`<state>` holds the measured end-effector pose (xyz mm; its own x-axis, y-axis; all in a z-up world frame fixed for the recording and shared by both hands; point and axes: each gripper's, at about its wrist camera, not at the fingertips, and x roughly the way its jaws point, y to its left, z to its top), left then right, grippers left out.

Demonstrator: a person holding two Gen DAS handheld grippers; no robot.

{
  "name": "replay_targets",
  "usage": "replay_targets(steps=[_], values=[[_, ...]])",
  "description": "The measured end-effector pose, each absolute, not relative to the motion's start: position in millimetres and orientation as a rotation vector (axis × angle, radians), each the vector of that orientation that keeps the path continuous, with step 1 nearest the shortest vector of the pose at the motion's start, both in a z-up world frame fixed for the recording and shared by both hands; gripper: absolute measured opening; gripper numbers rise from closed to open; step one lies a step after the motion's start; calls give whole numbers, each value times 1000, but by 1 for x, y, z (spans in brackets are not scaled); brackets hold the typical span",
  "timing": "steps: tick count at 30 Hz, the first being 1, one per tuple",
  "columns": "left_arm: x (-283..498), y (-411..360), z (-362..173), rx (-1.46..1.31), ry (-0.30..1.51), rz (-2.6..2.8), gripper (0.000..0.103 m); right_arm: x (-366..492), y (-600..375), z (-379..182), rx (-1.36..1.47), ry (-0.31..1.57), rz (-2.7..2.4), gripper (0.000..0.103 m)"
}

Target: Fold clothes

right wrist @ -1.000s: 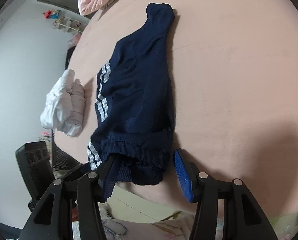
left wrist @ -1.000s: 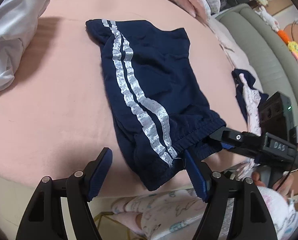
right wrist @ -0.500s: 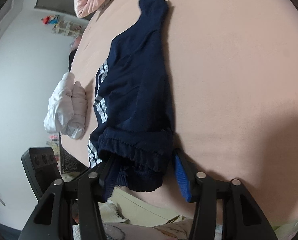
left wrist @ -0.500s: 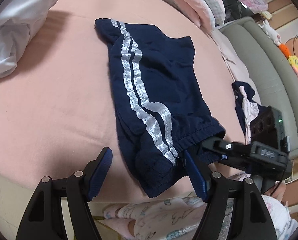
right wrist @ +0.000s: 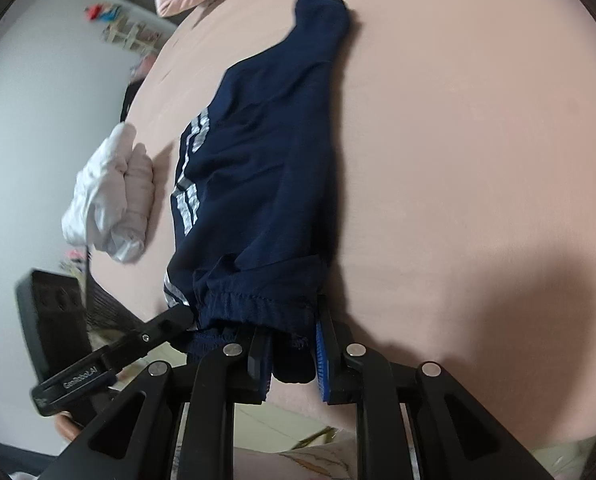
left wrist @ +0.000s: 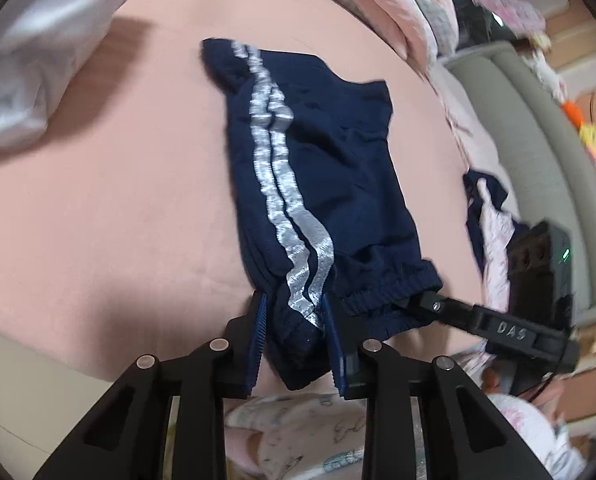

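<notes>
Navy shorts (left wrist: 330, 160) with two silver side stripes lie flat on the pink bed sheet (left wrist: 117, 200), waistband toward me at the bed's near edge. My left gripper (left wrist: 293, 308) is closing, and its blue pads press on the striped waistband corner. My right gripper (right wrist: 289, 332) is closing too, pinching the plain corner of the waistband on the shorts (right wrist: 265, 168). From each wrist I can see the other gripper at the waistband: the right gripper (left wrist: 426, 300) and the left gripper (right wrist: 181, 316).
A crumpled white garment (left wrist: 25, 60) lies left of the shorts (right wrist: 109, 196). Another navy and pink garment (left wrist: 490, 216) sits at the right by a grey padded edge (left wrist: 538, 140). A pink quilt (left wrist: 398, 0) lies at the far side. A patterned trouser leg (left wrist: 298, 432) shows below the bed edge.
Both grippers have gone from wide apart to closed on the waistband corners. The left gripper shifted onto the striped corner, and the waistband bunched up slightly.
</notes>
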<state>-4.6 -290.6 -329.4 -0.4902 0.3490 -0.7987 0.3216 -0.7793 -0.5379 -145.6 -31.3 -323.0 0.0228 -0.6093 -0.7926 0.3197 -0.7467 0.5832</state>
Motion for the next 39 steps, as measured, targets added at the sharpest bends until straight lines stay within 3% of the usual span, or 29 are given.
replay_targets(steps=[16,21,23,24,25,27,34,39], values=[[-23,-296,-290,-1506,-1008,2509,25,-162,-28,-300,1589,-474,-1701,15],[-33,-294,-269,-1507,-866,2605,25,-169,-39,-293,1589,-468,-1694,15],[-36,-289,-264,-1524,-762,2667,29,-170,-44,-292,1605,-442,-1692,15],[-36,-288,-263,-1529,-723,2684,41,-171,-46,-292,1613,-435,-1693,15],[-37,-286,-262,-1533,-682,2698,59,-171,-47,-292,1618,-433,-1693,15],[-37,-281,-262,-1531,-595,2702,73,-172,-49,-292,1627,-442,-1686,15],[-40,-252,-277,-1580,-237,2700,73,-174,-49,-292,1662,-461,-1682,15],[-33,-245,-285,-1547,-188,2684,73,-175,-48,-292,1685,-519,-1663,15]])
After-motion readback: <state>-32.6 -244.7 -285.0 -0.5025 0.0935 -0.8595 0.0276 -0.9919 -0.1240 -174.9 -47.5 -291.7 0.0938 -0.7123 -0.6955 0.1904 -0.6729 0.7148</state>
